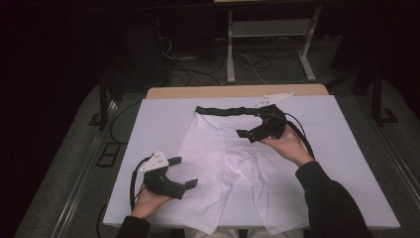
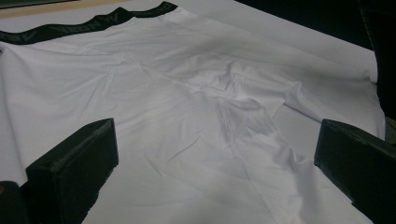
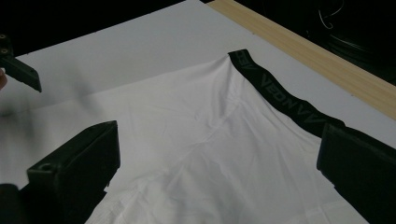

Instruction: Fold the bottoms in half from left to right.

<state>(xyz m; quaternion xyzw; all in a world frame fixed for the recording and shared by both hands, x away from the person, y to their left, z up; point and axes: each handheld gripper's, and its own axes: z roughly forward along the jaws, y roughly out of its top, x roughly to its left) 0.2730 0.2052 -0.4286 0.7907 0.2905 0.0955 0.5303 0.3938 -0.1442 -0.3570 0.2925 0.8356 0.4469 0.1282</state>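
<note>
White shorts [image 1: 223, 158] with a black waistband [image 1: 228, 110] lie flat on the white-covered table [image 1: 346, 163], waistband at the far side and legs toward the near edge. My left gripper [image 1: 184, 172] hovers open over the shorts' left leg hem, nothing between its jaws. In the left gripper view the wrinkled shorts [image 2: 187, 116] spread ahead up to the waistband [image 2: 70, 25]. My right gripper [image 1: 250, 123] is open just below the right end of the waistband. The right gripper view shows the waistband [image 3: 285, 100] running toward the right jaw, with nothing between the jaws.
A wooden table edge [image 1: 198, 91] shows beyond the white cover. Behind the table stand a metal frame [image 1: 267, 29] and loose cables [image 1: 198, 69] on the floor. Bare white cover lies left [image 1: 143, 144] and right of the shorts.
</note>
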